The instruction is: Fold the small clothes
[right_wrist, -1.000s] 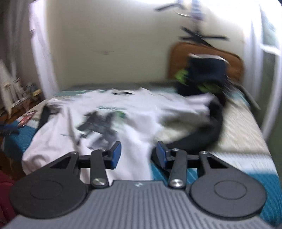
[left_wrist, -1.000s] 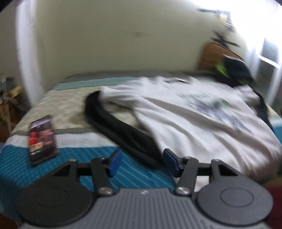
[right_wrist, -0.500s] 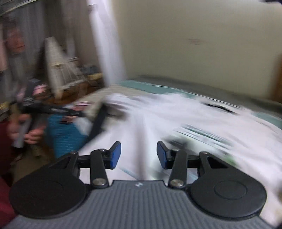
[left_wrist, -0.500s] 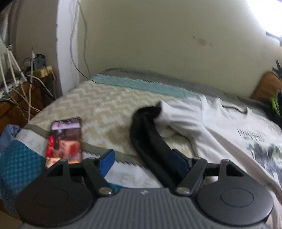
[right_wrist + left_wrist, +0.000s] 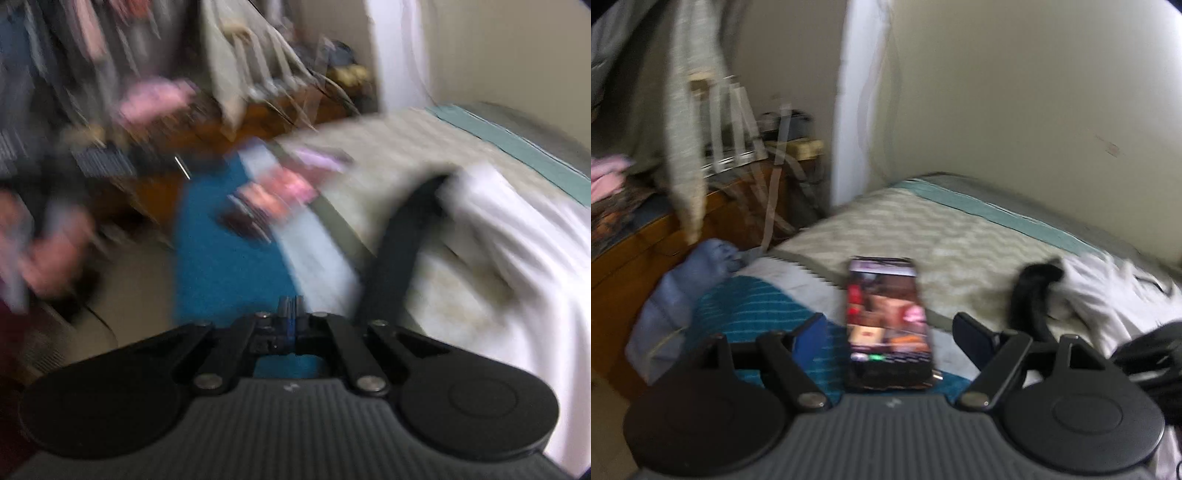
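A white T-shirt (image 5: 1108, 295) lies spread on the bed, with a black garment (image 5: 1032, 291) along its left edge. My left gripper (image 5: 890, 332) is open and empty, low over the bed's near left corner, with a phone between its fingers' line of sight. In the blurred right wrist view the white T-shirt (image 5: 517, 236) and the black garment (image 5: 399, 251) lie to the right. My right gripper (image 5: 290, 321) is shut with nothing seen between its blue pads, above the teal bedspread.
A phone (image 5: 886, 321) with a lit screen lies on the bed (image 5: 942, 236) near the teal blanket (image 5: 746, 310). A wooden side table (image 5: 665, 236) with cables and clothes stands to the left. The person's hand (image 5: 44, 254) shows at left in the right wrist view.
Both grippers have swung left, away from the T-shirt toward the bed's left corner. The right gripper has shut. The left gripper stays open, now facing the phone.
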`<state>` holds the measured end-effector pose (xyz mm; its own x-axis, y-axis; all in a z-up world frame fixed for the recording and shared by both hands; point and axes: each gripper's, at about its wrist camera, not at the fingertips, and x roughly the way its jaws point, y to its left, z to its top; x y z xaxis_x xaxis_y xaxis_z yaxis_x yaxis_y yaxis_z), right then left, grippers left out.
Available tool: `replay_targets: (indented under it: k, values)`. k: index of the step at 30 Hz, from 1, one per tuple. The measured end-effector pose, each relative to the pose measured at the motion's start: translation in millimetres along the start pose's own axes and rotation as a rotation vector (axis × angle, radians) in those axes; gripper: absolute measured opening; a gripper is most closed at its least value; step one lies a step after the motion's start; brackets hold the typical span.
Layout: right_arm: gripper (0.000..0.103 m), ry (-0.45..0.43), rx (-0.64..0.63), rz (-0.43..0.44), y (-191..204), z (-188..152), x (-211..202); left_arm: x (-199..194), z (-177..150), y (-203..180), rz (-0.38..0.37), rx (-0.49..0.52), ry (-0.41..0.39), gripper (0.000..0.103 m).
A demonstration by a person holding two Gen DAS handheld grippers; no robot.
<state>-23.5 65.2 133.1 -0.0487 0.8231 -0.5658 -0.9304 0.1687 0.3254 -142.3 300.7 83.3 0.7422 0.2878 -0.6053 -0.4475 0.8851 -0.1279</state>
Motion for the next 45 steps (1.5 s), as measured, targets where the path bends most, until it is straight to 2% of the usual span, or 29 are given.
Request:
replay_targets:
  k: [2, 4, 6, 8, 9, 11, 12, 13, 15, 17, 18, 19, 20, 21, 22, 23, 25, 27, 29, 32, 34, 37, 41, 44, 45]
  values:
    - [0.003, -0.114, 0.023, 0.084, 7.7, 34.0, -23.6, 1.2, 3.9, 9.2, 0.008, -0.047, 0.005, 0.077]
    - [0.003, -0.216, 0.031, 0.096, 3.3, 61.0, -54.3, 3.0, 6.8, 10.3, 0.005, -0.051, 0.007, 0.077]
    - [0.003, -0.279, 0.043, 0.062, -8.3, 76.1, -86.0, 5.3, 8.8, 5.9, 0.004, -0.033, -0.002, 0.077]
    - [0.007, -0.287, 0.013, -0.022, -14.3, 74.6, -105.5, 11.2, 10.5, 0.5, -0.002, -0.028, -0.003, 0.077]
    - [0.010, -0.268, -0.002, -0.068, -14.9, 66.4, -108.4, 14.5, 11.9, -1.6, -0.007, -0.031, 0.000, 0.077]
    - [0.022, -0.162, -0.032, -0.119, -13.6, 41.9, -93.7, 18.9, 12.6, -6.2, -0.022, -0.037, 0.005, 0.077]
    - [0.035, -0.107, -0.053, -0.142, -11.9, 29.7, -80.0, 20.4, 12.0, -9.8, -0.028, -0.036, 0.006, 0.077]
    - [0.040, -0.051, -0.088, -0.166, -8.0, 14.8, -64.2, 21.4, 10.9, -12.8, -0.035, -0.033, 0.006, 0.077]
    - [0.043, 0.035, -0.141, -0.202, -2.0, -12.8, -40.4, 20.3, 8.8, -16.8, -0.049, -0.021, 0.006, 0.079]
    - [0.055, 0.101, -0.148, -0.237, -2.5, -30.7, -23.2, 18.5, 6.2, -18.7, -0.053, -0.009, 0.007, 0.082]
    - [0.064, 0.124, -0.153, -0.263, -7.6, -32.5, -13.7, 17.4, 5.1, -18.5, -0.053, -0.006, 0.007, 0.082]
    - [0.066, 0.138, -0.160, -0.278, -10.1, -38.9, -12.9, 16.5, 4.3, -17.7, -0.053, -0.005, 0.008, 0.082]
    - [0.064, 0.158, -0.150, -0.261, -11.2, -42.9, -9.0, 15.4, 3.6, -16.6, -0.051, -0.006, 0.007, 0.082]
    - [0.040, 0.177, -0.130, -0.221, -14.5, -43.0, -11.5, 14.5, 3.1, -14.6, -0.047, -0.009, 0.005, 0.082]
    - [0.018, 0.163, -0.136, -0.215, -14.4, -43.9, -11.8, 13.4, 3.2, -12.2, -0.042, -0.015, 0.002, 0.082]
    - [0.008, 0.165, -0.144, -0.194, -11.5, -41.1, -9.4, 12.7, 3.3, -9.5, -0.038, -0.024, 0.000, 0.082]
    - [0.008, 0.144, -0.041, -0.112, -17.5, -26.7, -5.1, 12.1, 4.2, -4.2, -0.023, -0.042, 0.002, 0.082]
    - [0.008, 0.064, -0.005, -0.025, -11.4, 1.1, -10.5, 10.4, 6.7, -0.1, -0.008, -0.059, 0.000, 0.082]
    - [0.008, -0.048, 0.020, 0.051, -5.8, 33.5, -33.7, 7.6, 10.7, 1.8, -0.001, -0.068, -0.003, 0.082]
    - [0.008, -0.214, 0.075, 0.077, -25.9, 70.6, -92.2, 3.2, 19.3, -2.4, 0.003, -0.061, -0.025, 0.082]
    - [0.008, -0.306, 0.145, 0.051, -53.6, 81.4, -138.1, 3.3, 26.1, -11.0, -0.015, -0.051, -0.038, 0.082]
    - [0.008, -0.408, 0.228, -0.066, -94.6, 69.5, -211.2, 14.8, 38.1, -35.4, -0.064, -0.022, -0.035, 0.083]
    - [0.008, -0.470, 0.375, -0.174, -146.2, 25.9, -282.1, 41.9, 55.7, -88.7, -0.176, 0.044, -0.012, 0.083]
    - [0.010, -0.492, 0.495, -0.245, -177.3, -20.8, -308.1, 66.5, 64.4, -142.6, -0.276, 0.113, 0.013, 0.085]
    - [0.012, -0.486, 0.519, -0.306, -186.4, -33.3, -304.6, 74.9, 65.7, -161.2, -0.312, 0.136, 0.024, 0.085]
